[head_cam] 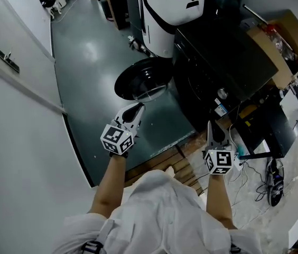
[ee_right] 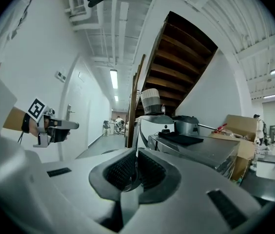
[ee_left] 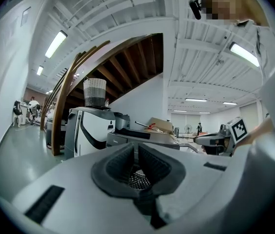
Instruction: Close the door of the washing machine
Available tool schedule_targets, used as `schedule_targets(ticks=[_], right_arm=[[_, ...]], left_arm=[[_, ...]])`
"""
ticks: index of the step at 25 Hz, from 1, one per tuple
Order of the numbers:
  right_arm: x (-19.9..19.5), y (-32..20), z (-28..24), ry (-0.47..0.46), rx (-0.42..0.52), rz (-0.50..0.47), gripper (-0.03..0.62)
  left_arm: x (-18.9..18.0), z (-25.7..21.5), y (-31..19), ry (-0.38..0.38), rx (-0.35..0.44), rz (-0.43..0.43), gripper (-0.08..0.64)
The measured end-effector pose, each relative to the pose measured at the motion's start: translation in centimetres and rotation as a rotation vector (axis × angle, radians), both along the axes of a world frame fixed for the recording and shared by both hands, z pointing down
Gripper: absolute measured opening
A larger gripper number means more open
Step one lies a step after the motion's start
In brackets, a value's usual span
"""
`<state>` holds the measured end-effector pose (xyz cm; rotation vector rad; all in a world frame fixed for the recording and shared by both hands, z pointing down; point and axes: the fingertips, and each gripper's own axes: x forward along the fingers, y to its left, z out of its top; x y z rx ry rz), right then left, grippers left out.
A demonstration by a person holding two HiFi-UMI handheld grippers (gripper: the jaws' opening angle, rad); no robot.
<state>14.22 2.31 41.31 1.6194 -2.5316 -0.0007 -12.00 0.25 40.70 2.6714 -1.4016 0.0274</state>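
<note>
Glossy grey-green floor (head_cam: 85, 62), white wall (head_cam: 27, 15), wooden staircase (ee_right: 186, 62).

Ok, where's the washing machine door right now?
In the head view it hangs open at centre, a round dark door swung out to the left of the black washing machine, over the grey floor just ahead of the left gripper.

With the washing machine (head_cam: 228, 57) as the centre of the dial in the head view, its door (head_cam: 141, 81) stands swung out at 9 o'clock, over the floor (head_cam: 85, 52). A tall appliance (head_cam: 170, 12) stands behind it at 10 o'clock, and a cardboard box (head_cam: 286, 41) sits beside it at 3 o'clock. The left tool (head_cam: 137, 109) is at 8 o'clock, just before the door. The right tool (head_cam: 212, 127) is at 6 o'clock, before the machine's front. Cables (head_cam: 254, 176) lie on the floor at 5 o'clock. A wall (head_cam: 11, 142) runs along the far left.
</note>
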Motion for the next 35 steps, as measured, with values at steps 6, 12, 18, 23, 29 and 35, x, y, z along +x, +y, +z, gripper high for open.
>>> schedule_targets(ticks=[6, 12, 18, 23, 29, 35], right_arm=[[-0.4, -2.3, 0.1, 0.005, 0.001, -0.050, 0.032], [-0.1, -4.3, 1.0, -0.004, -0.029, -0.056, 0.032], [-1.5, -7.8, 1.7, 0.008, -0.052, -0.066, 0.032], [-3.6, -10.9, 1.0, 0.052, -0.062, -0.100, 0.032], [-5.9, -14.2, 1.0, 0.069, -0.060, -0.095, 0.033], [-7.7, -16.7, 2.5, 0.067, -0.069, -0.086, 0.034]], left_arm=[[0.5, -0.2, -1.6, -0.012, -0.004, -0.031, 0.023], [0.3, 0.3, -3.6, -0.037, -0.019, -0.034, 0.023], [-1.5, 0.9, -7.3, -0.047, -0.036, -0.042, 0.025], [-3.7, 1.0, -10.7, -0.036, -0.042, -0.059, 0.025], [-7.0, 2.1, -14.6, -0.052, -0.047, -0.065, 0.069], [-9.2, 4.5, -18.7, -0.068, -0.066, -0.035, 0.142]])
